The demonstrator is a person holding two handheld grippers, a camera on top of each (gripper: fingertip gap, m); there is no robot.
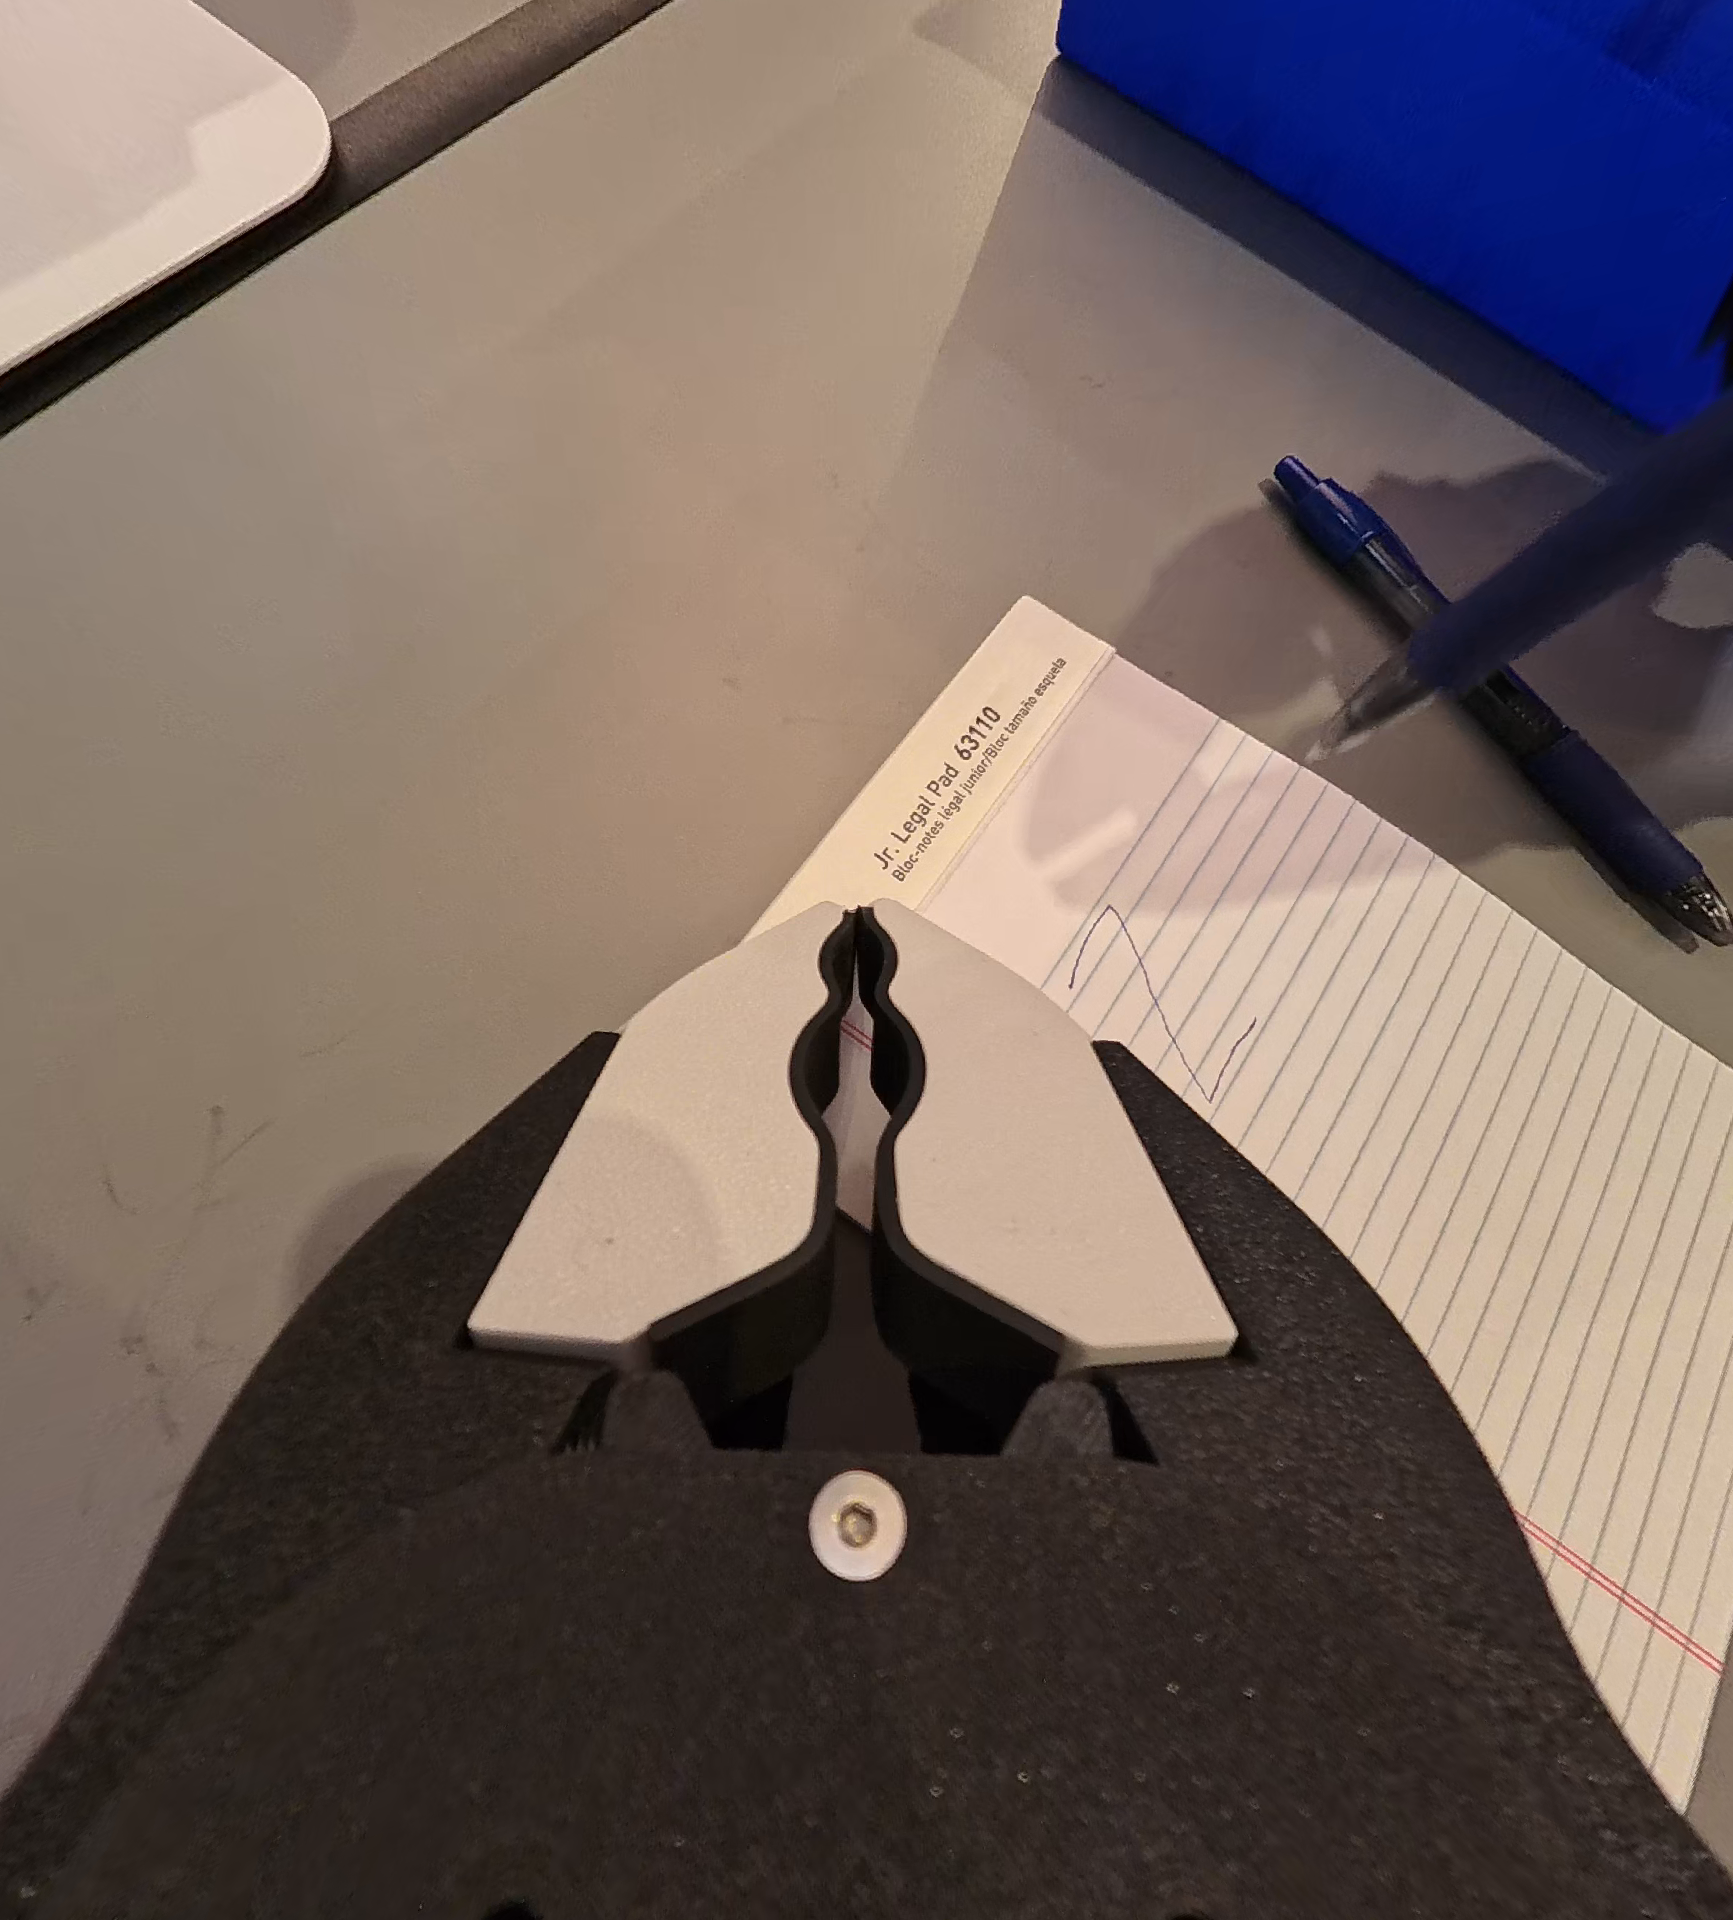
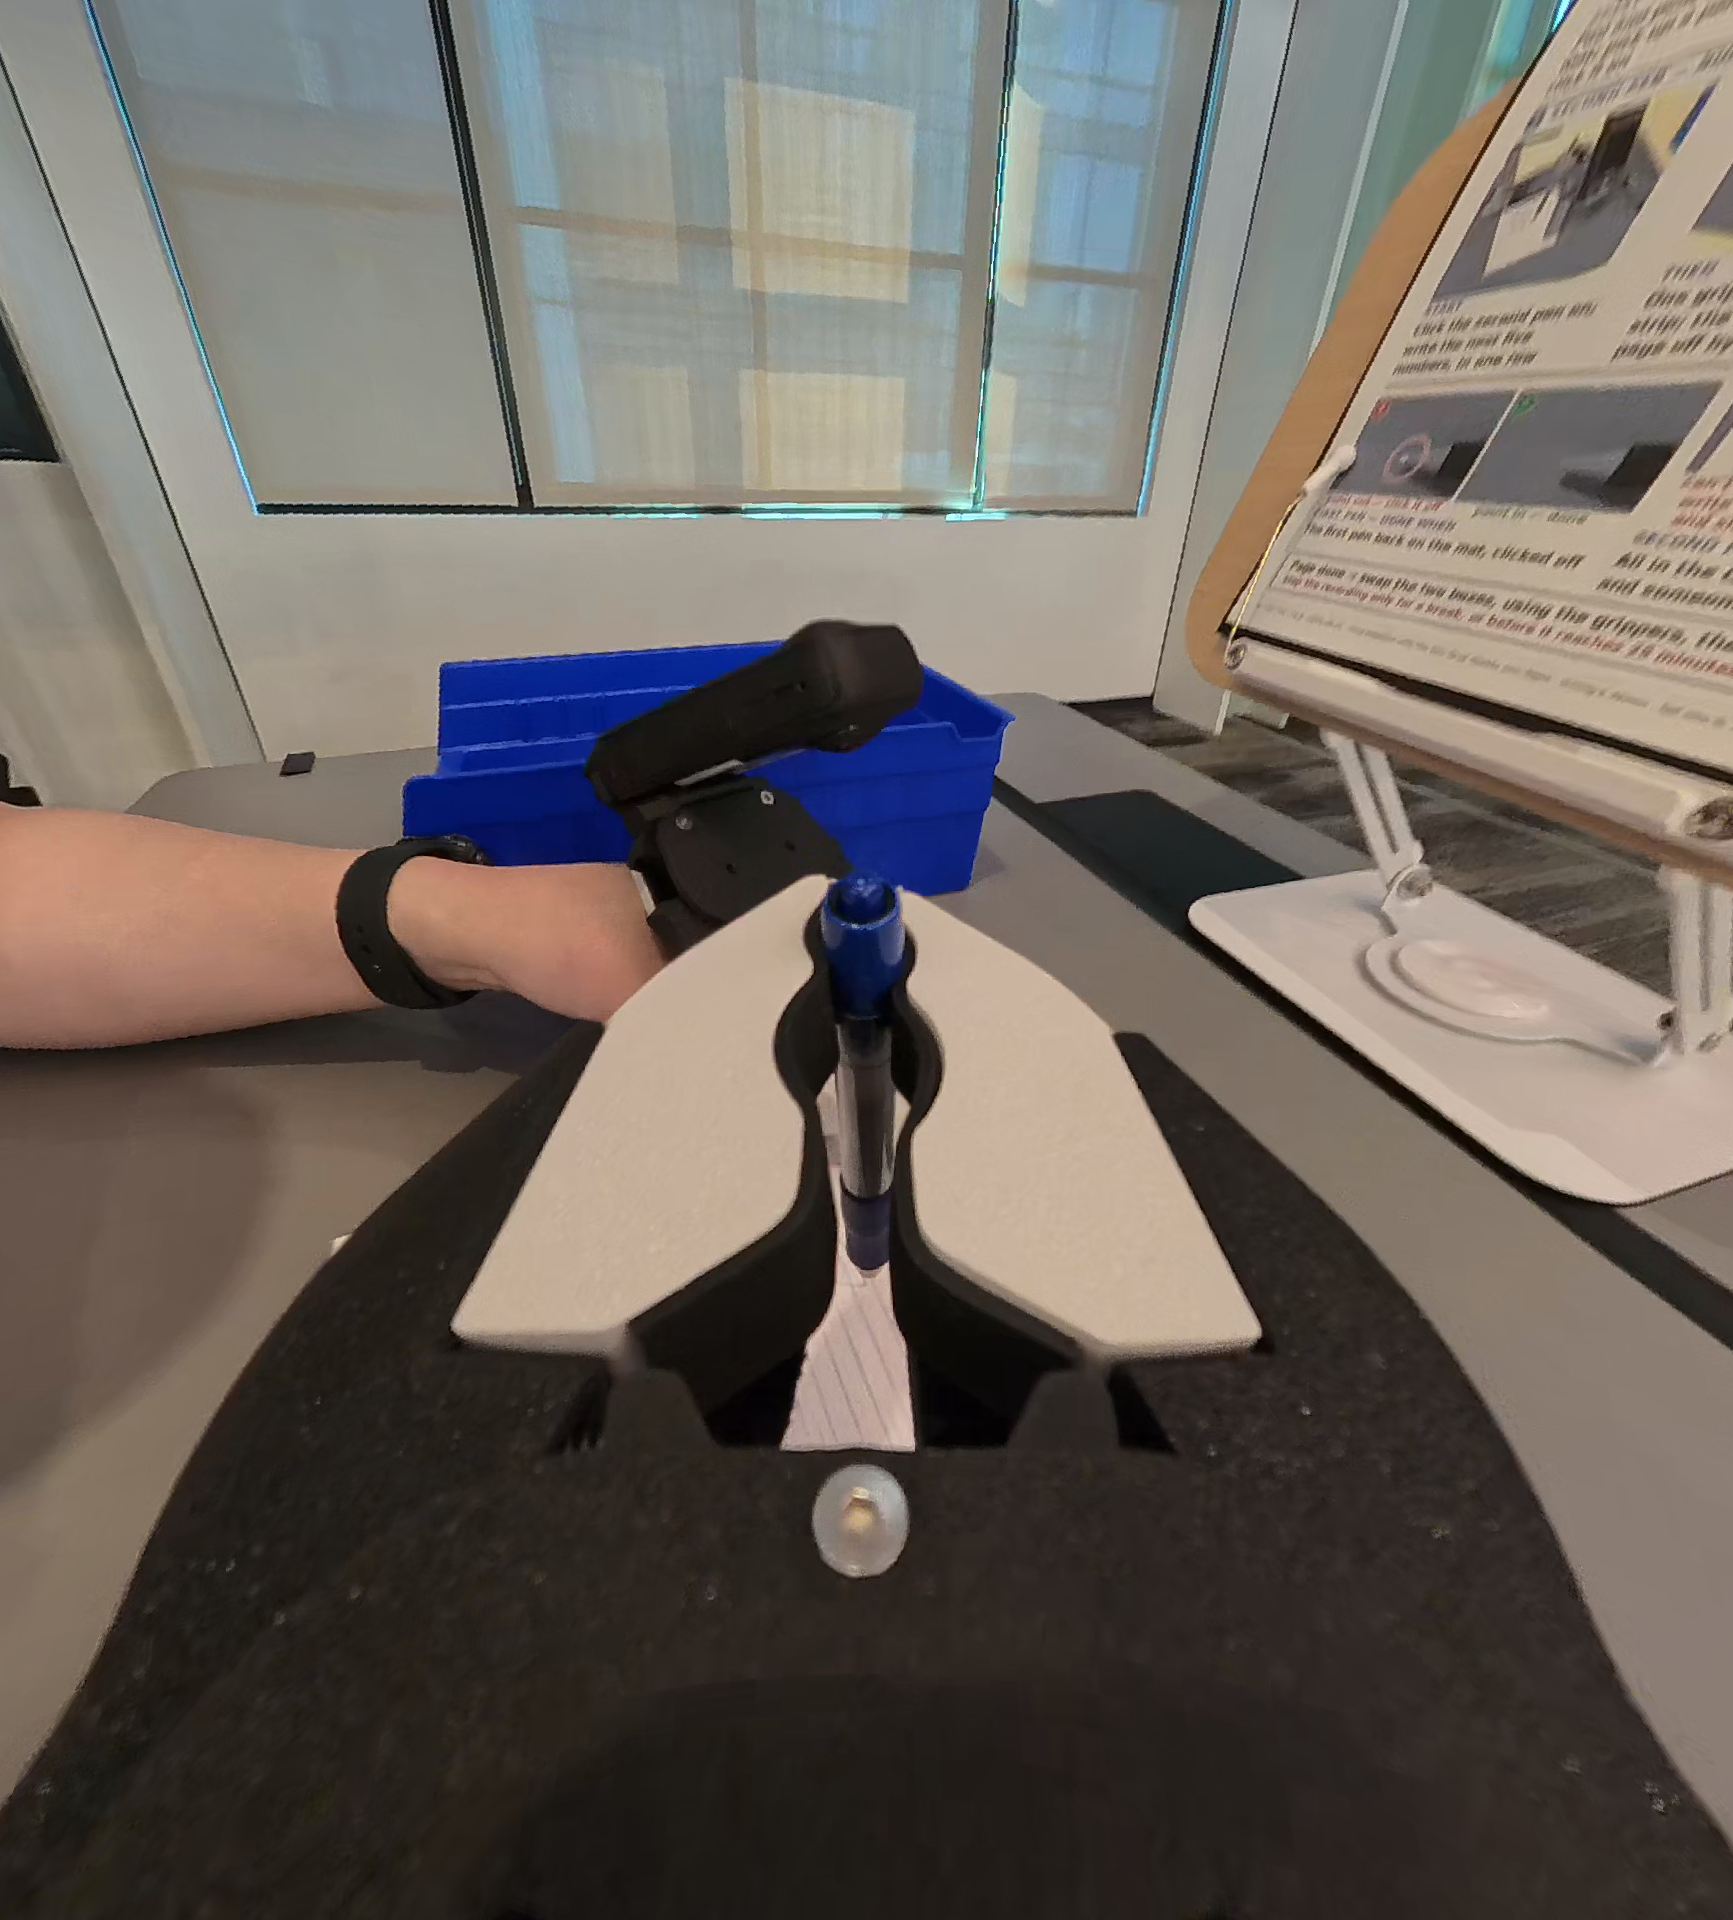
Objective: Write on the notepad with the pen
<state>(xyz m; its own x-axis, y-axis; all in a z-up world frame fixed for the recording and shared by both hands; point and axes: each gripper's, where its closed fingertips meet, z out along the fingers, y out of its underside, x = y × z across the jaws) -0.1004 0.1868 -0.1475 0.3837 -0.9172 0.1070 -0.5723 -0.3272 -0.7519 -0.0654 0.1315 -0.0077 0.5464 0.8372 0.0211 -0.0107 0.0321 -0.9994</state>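
Pens counted: two. Right gripper (image 2: pixel 864 935) pinches one pen (image 2: pixel 864 1049); second pen (image 1: pixel 1527 717) lies beside one notepad (image 1: pixel 1413 1143). Left gripper (image 1: pixel 857 920) pressed together, empty.

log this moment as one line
left tongs: shut, over white lined notepad | right tongs: shut on blue pen, tip airborne

Grey table (image 1: pixel 426 623), large window (image 2: pixel 737 260)

A: Daylight's pouring in through the windows (image 2: pixel 633 260), so everything's looking bright. Soft shadows are lying across the notepad (image 1: pixel 1361 1039) and desk (image 1: pixel 426 623).

B: Yep, and the moving pen (image 1: pixel 1527 613) is smearing badly. Edges are bending, fisheye style.
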